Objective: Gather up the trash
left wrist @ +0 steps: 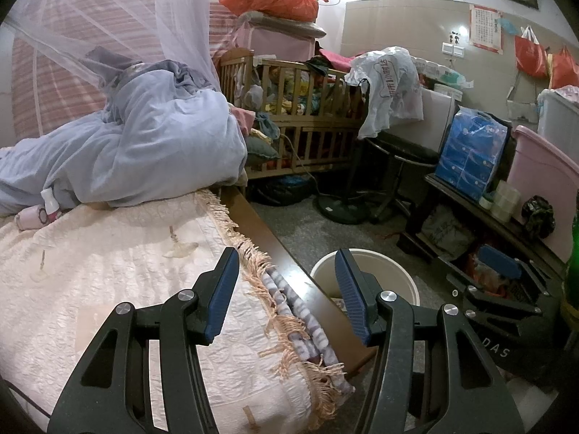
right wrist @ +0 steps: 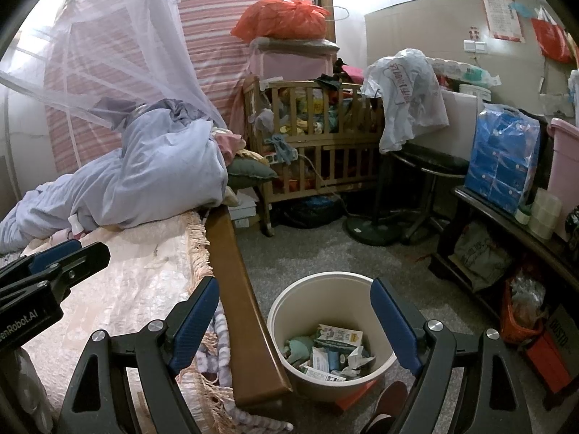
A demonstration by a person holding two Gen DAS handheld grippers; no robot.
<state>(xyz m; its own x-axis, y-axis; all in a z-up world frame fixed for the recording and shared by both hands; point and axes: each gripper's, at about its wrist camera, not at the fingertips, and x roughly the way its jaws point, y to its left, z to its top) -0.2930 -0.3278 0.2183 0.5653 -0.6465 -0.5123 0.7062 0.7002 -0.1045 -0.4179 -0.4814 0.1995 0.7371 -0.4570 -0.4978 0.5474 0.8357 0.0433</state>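
A cream round waste bin (right wrist: 289, 311) stands on the grey floor beside the wooden bed rail (right wrist: 235, 289). It holds cartons, crumpled paper and wrappers (right wrist: 333, 350). My right gripper (right wrist: 295, 320) is open and empty, held above the bin. My left gripper (left wrist: 286, 291) is open and empty over the bed's edge, with the bin's rim (left wrist: 362, 256) showing behind its right finger. The left gripper also shows at the left edge of the right wrist view (right wrist: 54, 264).
A cream fringed bedspread (left wrist: 108, 271) covers the bed, with a heaped blue quilt (left wrist: 144, 144) and small pink bottles (left wrist: 39, 213) at its far end. A wooden crib (right wrist: 318, 144), a black stool (right wrist: 427, 166), a fan base (right wrist: 372, 231) and a dark shelf unit (right wrist: 506, 224) surround the floor space.
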